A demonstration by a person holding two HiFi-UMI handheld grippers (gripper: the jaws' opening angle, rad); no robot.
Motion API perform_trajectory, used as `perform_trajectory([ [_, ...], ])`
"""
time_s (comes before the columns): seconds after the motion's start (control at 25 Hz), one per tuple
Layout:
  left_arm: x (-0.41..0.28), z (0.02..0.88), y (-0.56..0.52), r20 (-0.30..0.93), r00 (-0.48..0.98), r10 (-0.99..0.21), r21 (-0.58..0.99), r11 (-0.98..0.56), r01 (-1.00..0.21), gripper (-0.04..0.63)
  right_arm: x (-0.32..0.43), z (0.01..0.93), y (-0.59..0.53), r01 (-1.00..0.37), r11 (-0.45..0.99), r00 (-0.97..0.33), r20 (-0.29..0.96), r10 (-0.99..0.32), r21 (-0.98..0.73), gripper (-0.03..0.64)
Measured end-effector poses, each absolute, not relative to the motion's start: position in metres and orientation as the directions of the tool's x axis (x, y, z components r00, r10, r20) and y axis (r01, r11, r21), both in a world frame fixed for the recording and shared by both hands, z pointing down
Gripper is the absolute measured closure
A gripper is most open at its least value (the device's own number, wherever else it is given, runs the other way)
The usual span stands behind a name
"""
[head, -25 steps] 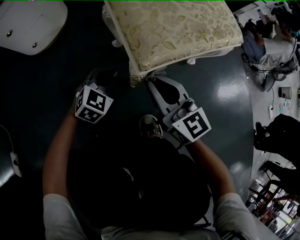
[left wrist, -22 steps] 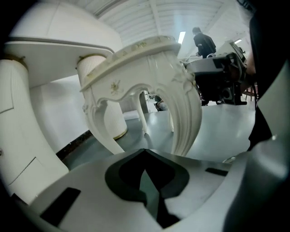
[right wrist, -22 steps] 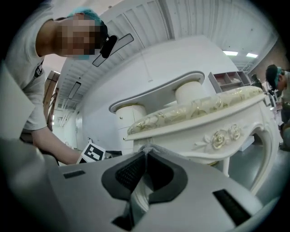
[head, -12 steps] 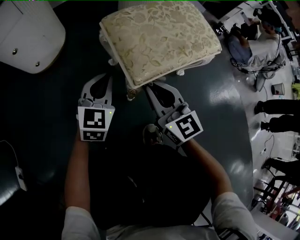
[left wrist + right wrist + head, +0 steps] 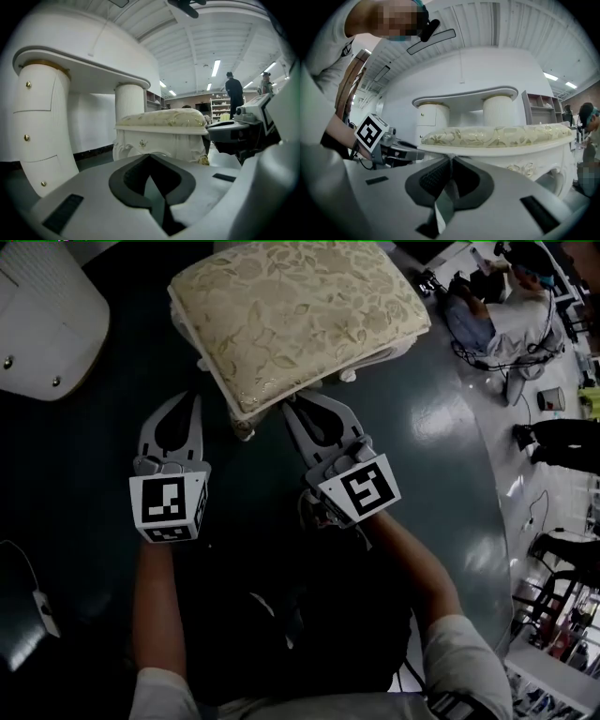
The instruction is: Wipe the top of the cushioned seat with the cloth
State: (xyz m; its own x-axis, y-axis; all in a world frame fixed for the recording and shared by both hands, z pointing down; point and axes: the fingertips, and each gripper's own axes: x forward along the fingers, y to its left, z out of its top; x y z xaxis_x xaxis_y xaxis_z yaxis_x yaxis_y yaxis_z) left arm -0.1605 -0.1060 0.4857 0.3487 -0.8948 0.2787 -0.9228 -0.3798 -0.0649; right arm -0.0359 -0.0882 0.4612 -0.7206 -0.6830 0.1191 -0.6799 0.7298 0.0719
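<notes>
1. The cushioned seat (image 5: 300, 310) sits at the upper centre of the head view. Its patterned top is bare, with no cloth lying on it.
2. No cloth can be made out for certain in any view. In the right gripper view a thin grey strip (image 5: 440, 206) with a pale edge shows in the slit behind the jaw tips. I cannot tell whether it is cloth or just floor seen through the gap.
3. The left gripper (image 5: 195, 397) is clenched with nothing between its jaws. It hangs over the dark floor (image 5: 441, 446) at the centre left, just beside the seat's near corner but apart from it.
4. The right gripper (image 5: 289, 407) is also clenched, its tips meeting just below the seat's lower edge. It does not touch the cushion.
5. Judging by this, the wipe itself looks not yet under way, and the whole top remains to be covered.
6. A second ago the left gripper showed mostly its marker cube, jaws tucked out of sight. Now its jaws stretch toward the upper frame.
7. The right gripper holds nearly the same spot, while the seat has slid leftward in the frame.
</notes>
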Motion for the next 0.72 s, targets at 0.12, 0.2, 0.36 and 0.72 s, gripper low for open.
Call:
perform_trajectory([
  [0.12, -0.160, 0.488, -0.104, 0.294, 0.340, -0.893, -0.088, -0.379, -0.921, 0.581, -0.030, 0.464, -0.094, -0.678, 0.727, -0.717, 0.120, -0.687, 0.112, 0.589],
  [0.2, -0.160, 0.493, -0.105, 0.311, 0.341, -0.887, -0.084, -0.383, -0.920, 0.581, -0.024, 0.462, -0.097, -0.706, 0.703, -0.698, 0.088, -0.711, 0.086, 0.589],
  [0.36, -0.147, 0.485, -0.102, 0.285, 0.360, -0.888, -0.093, -0.399, -0.912, 0.581, -0.004, 0.456, -0.106, -0.769, 0.638, -0.639, 0.021, -0.769, -0.026, 0.589],
  [0.72, -0.118, 0.471, -0.086, 0.257, 0.437, -0.862, -0.023, -0.457, -0.889, 0.581, 0.000, 0.459, -0.111, -0.733, 0.675, -0.673, 0.055, -0.738, 0.085, 0.589],
])
